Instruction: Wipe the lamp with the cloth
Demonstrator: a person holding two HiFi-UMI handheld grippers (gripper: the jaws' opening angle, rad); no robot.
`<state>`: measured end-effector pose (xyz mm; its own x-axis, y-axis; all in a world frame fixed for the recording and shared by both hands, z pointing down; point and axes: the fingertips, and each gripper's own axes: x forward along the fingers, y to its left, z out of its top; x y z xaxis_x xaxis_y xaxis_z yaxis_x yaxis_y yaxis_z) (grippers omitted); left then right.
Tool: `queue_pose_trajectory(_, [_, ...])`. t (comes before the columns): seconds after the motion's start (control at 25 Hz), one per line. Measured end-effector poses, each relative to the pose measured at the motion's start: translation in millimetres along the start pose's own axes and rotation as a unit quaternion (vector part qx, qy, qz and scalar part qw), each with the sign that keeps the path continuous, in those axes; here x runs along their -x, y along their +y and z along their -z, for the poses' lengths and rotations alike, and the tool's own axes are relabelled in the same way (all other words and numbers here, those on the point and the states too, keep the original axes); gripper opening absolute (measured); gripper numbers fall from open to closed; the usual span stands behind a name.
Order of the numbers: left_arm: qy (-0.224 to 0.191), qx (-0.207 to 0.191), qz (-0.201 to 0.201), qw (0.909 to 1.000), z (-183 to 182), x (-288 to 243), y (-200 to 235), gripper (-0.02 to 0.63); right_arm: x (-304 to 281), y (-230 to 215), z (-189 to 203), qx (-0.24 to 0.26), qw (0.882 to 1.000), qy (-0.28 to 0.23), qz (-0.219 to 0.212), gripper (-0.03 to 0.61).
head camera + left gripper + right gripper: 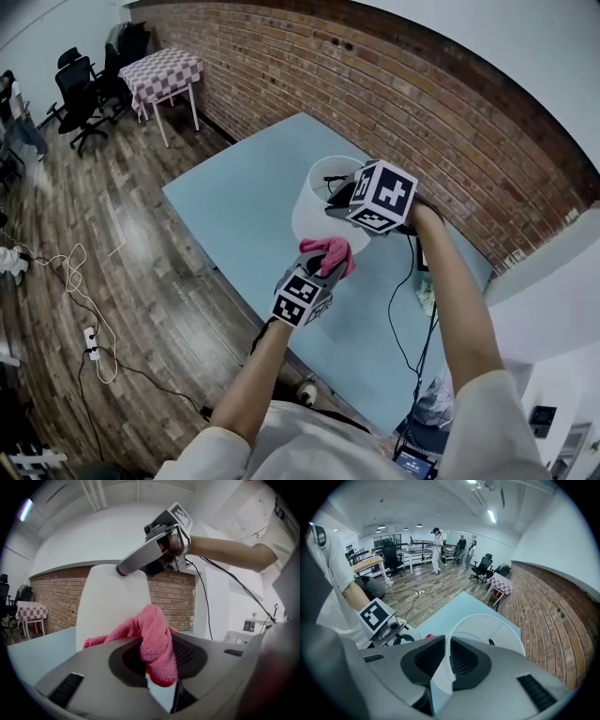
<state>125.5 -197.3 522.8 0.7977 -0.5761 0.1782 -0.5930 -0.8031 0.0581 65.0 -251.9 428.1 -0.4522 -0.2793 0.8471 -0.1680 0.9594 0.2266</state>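
The lamp shade (309, 211) is pinched at the rim by the right gripper (449, 656) — the cloth (157, 634), clamped in the left gripper (159, 663), should be pressed flat against it.

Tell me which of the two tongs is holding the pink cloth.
The left tongs: they pinch the pink cloth, while the right tongs clamp the rim of the white lampshade instead.
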Motion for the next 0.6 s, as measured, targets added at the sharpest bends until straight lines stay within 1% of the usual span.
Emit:
queue_pose_trajectory(0.2, [0.015,-0.01,0.002,0.9998,-10.0,-29.1,-22.4,0.117,2.4,-1.4,1.7,-0.006,1.0,-0.007,0.01,0.064])
queue_pose_trajectory(0.4, [-0.019,-0.017,0.016,0.9995,-37.8,-34.1,-36.0,0.115,4.8,-6.9,3.1,0.005,1.0,-0.017,0.023,0.069])
queue_pose_trajectory(0.48, [-0.033,-0.02,0.013,0.9992,-47.8,-23.3,-32.5,0.115,7.3,-12.6,7.8,0.012,0.999,-0.021,0.032,0.074])
queue_pose_trajectory(0.6, [-0.049,-0.02,0.0,0.9986,-60.9,-3.1,-18.8,0.115,13.2,-16.1,19.1,0.028,0.999,-0.026,0.024,0.08])
